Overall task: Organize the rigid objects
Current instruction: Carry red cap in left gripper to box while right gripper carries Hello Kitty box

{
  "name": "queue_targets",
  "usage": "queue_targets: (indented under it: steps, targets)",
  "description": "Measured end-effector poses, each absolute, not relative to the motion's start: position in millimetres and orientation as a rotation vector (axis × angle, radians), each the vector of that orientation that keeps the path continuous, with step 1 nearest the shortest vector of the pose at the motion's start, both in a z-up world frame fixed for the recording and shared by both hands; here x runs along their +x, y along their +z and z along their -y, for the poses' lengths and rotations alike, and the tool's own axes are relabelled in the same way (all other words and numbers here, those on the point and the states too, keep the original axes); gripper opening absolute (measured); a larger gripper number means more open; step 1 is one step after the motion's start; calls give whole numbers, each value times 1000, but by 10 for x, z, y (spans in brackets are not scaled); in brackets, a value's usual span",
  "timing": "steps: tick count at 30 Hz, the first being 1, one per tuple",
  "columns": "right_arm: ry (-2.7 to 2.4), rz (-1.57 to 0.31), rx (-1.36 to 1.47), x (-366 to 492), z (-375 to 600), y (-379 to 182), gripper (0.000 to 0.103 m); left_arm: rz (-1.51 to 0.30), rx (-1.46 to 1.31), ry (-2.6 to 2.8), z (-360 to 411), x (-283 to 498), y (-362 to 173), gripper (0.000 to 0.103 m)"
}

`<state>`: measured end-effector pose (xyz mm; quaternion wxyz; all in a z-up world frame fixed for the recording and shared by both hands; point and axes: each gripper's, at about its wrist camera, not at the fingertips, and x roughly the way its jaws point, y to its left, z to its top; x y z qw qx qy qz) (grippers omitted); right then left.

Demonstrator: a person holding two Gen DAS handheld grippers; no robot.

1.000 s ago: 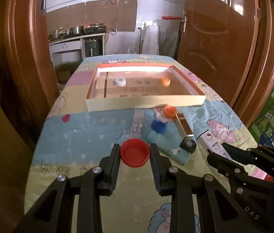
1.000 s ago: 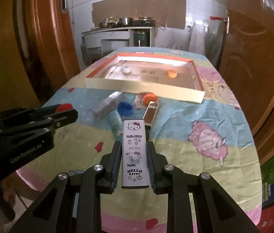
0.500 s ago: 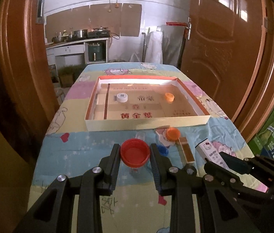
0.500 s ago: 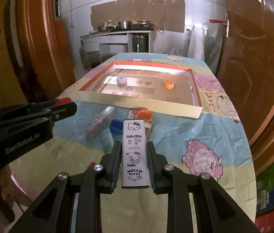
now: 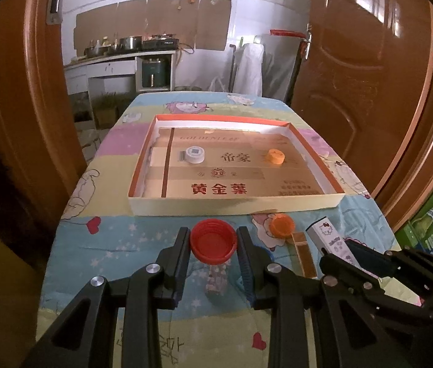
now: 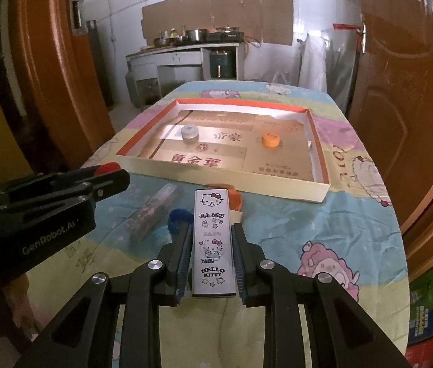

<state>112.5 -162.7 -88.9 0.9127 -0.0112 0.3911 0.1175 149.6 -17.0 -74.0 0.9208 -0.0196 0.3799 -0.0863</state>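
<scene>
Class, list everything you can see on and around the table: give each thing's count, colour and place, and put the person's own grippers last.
Tray: one, cream wall, orange rim, mid-table.
White cap: one, in the tray, left.
Orange caps: two; one in the tray, one on the cloth before it.
Blue cap: one, on the cloth.
Clear box: one, on the cloth.
Brown bar: one, on the cloth.
Red cap: one, in the left gripper.
Hello Kitty case: one, white, in the right gripper.

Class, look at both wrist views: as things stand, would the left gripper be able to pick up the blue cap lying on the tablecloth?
Probably not yet. The left gripper is already shut on the red cap, so its jaws are occupied. The blue cap itself lies uncovered on the tablecloth, beside the clear box.
</scene>
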Motion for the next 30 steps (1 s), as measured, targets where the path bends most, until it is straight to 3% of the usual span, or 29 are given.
queue_targets:
  steps: [30]
  targets:
    - [228, -845, 16, 1825, 1733, -866, 26, -803, -43, -195, 265, 2144, -717, 31]
